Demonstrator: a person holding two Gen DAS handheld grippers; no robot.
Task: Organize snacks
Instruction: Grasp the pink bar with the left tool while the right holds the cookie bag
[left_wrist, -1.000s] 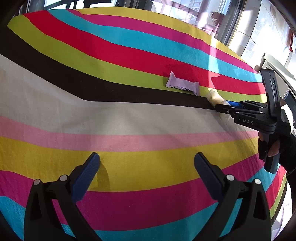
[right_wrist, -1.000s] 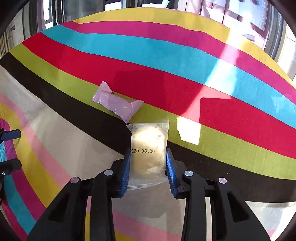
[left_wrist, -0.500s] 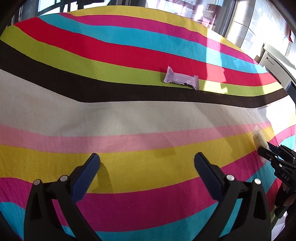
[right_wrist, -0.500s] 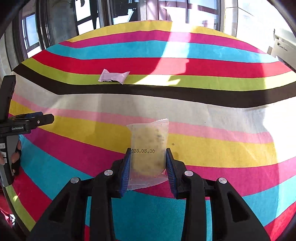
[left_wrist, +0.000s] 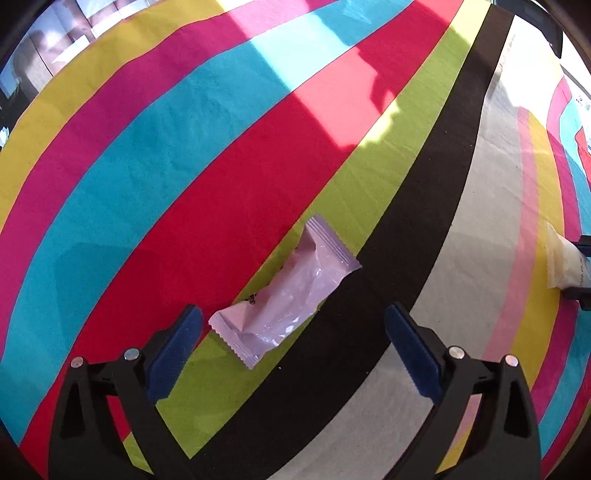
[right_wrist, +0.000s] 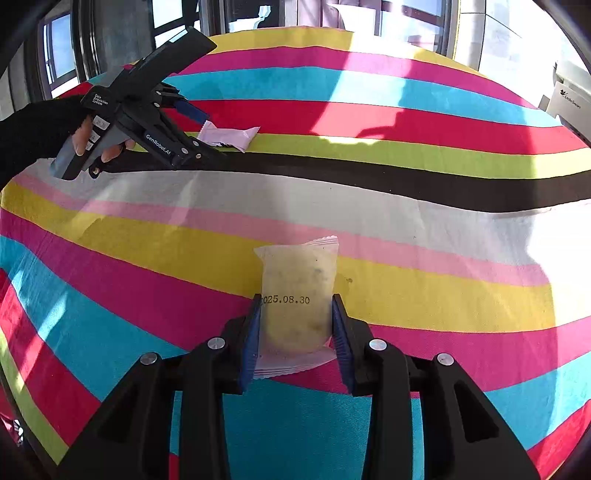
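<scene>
Looking along the left gripper (left_wrist: 293, 332), the left wrist view shows its blue-padded jaws spread wide, with the lilac snack packet (left_wrist: 286, 299) lying slantwise between them at lower centre, straddling the lime and black stripes. The right wrist view adds what that one barely catches at its right edge: the right gripper (right_wrist: 294, 325) clenched on a translucent pale-yellow pouch (right_wrist: 297, 295) stamped 2025.08.30, held at lower centre over the yellow and magenta bands. It also shows a gloved hand (right_wrist: 48, 129) holding the left tool at upper left; whether its tips touch the packet I cannot tell. The striped tablecloth (right_wrist: 424, 177) is sunlit in patches, with windows (right_wrist: 406, 18) along the top edge.
</scene>
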